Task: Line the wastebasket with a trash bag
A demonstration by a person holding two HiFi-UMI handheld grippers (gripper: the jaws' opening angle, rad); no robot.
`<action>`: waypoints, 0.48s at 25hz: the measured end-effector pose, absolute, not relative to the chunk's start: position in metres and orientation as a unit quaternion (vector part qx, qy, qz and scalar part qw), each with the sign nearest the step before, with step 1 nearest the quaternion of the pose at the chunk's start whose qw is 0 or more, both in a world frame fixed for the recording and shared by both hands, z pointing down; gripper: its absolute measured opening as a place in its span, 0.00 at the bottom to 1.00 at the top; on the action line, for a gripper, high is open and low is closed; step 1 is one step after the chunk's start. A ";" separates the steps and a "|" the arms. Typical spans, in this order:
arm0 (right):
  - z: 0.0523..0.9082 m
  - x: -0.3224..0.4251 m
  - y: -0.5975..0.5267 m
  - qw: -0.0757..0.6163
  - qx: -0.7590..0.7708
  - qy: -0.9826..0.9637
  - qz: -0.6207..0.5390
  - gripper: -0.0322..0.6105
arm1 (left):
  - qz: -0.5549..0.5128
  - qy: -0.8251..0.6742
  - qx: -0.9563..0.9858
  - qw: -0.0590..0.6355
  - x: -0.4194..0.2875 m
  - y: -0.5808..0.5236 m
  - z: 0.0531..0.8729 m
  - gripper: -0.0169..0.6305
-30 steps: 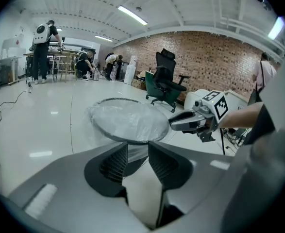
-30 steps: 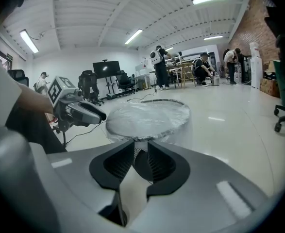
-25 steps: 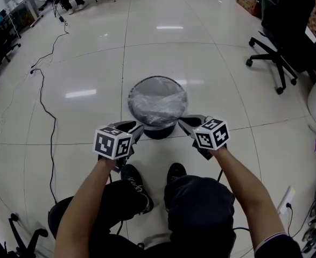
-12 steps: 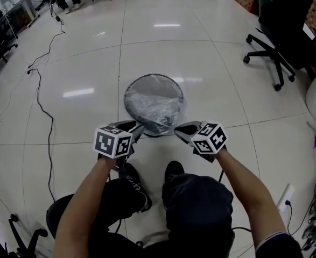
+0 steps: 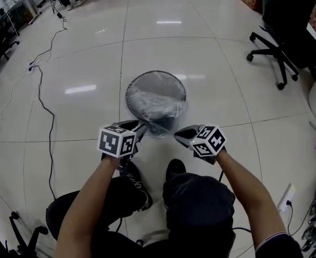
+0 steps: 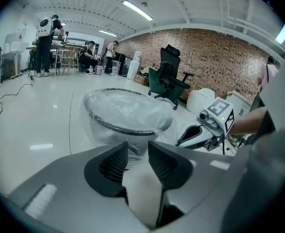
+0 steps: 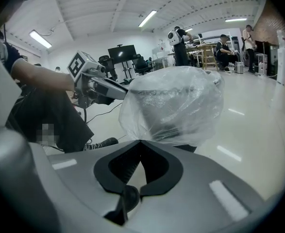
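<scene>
Glossy pale tile floor fills the head view. The black wastebasket stands on it at centre frame, just above both hands. A clear trash bag already sits inside, with its film turned out over the rim and bulging down the near side. The right tool, lower centre-right, has its jaws pressed together on a pinch of that film. The left tool, lower centre-left, has its jaws apart just beside the film and grips nothing. The step in hand looks like drawing the overhang down around the rim. Next, the left tool would need to close on loose film, then both should pull evenly without tipping the basket.
</scene>
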State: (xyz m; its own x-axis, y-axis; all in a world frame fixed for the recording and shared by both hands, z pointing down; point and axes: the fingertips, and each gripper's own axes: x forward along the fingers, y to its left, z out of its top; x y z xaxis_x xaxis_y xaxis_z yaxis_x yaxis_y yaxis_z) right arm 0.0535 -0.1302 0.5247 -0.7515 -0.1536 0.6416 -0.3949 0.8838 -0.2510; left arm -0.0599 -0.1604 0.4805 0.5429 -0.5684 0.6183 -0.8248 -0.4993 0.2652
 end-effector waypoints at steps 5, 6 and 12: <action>0.533 0.058 -0.123 0.331 0.141 -0.913 0.191 0.05 | 0.236 -0.412 0.833 0.284 -0.052 -0.155 0.490 0.23; 0.536 0.059 -0.123 0.332 0.141 -0.913 0.193 0.05 | 0.236 -0.412 0.833 0.285 -0.051 -0.154 0.491 0.23; 0.560 0.058 -0.125 0.335 0.144 -0.906 0.213 0.05 | 0.240 -0.414 0.827 0.296 -0.053 -0.150 0.506 0.23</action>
State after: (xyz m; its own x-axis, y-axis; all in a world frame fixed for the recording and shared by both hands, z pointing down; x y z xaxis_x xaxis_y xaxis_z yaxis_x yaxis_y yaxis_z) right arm 0.0581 -0.1255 0.5595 -0.7337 -0.1184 0.6691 -0.4042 0.8675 -0.2898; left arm -0.0529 -0.1501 0.5055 0.5424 -0.5423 0.6416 -0.8265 -0.4816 0.2915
